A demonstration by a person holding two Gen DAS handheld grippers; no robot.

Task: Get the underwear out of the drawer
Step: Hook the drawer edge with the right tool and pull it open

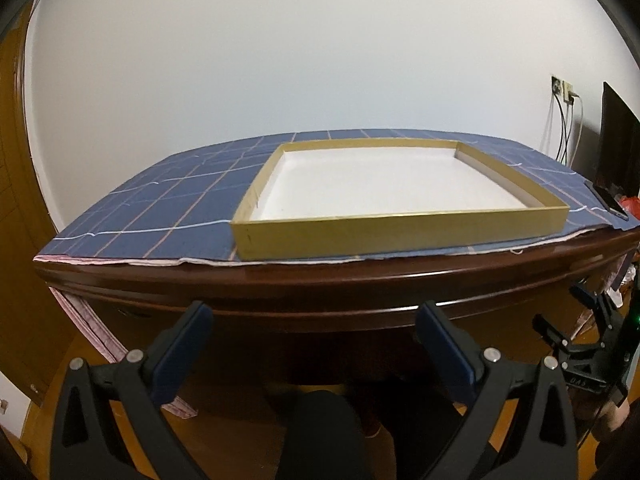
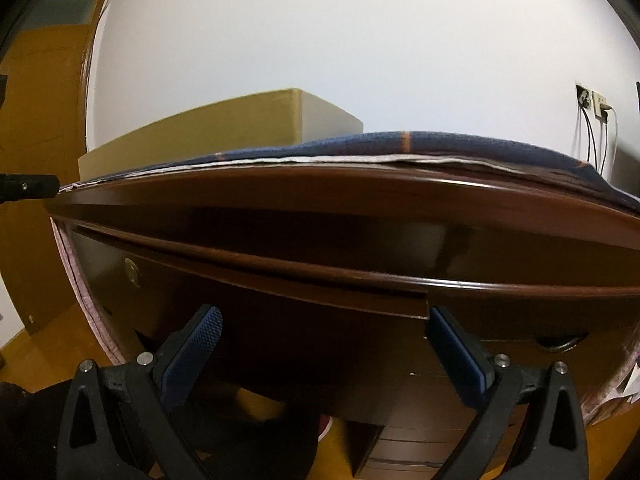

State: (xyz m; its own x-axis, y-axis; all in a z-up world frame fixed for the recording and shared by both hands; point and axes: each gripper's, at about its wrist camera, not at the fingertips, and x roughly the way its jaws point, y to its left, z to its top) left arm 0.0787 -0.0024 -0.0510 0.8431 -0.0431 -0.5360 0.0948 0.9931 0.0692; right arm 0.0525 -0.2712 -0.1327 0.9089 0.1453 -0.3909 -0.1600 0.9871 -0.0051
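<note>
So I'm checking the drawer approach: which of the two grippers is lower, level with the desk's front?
The right gripper: its view faces the dark drawer front, while the left gripper looks down over the tray.

White wall (image 1: 320,60), wall sockets (image 1: 562,88) with cables, wooden door (image 1: 16,200), yellowish wood floor (image 2: 48,344).

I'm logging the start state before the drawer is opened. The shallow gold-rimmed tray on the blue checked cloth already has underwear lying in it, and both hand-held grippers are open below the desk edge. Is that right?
Not quite. The tray is empty: the left wrist view shows only its bare white bottom. The rest holds: it sits on the blue checked cloth, and the left hand-held gripper and right hand-held gripper are both open below the desk edge.
</note>
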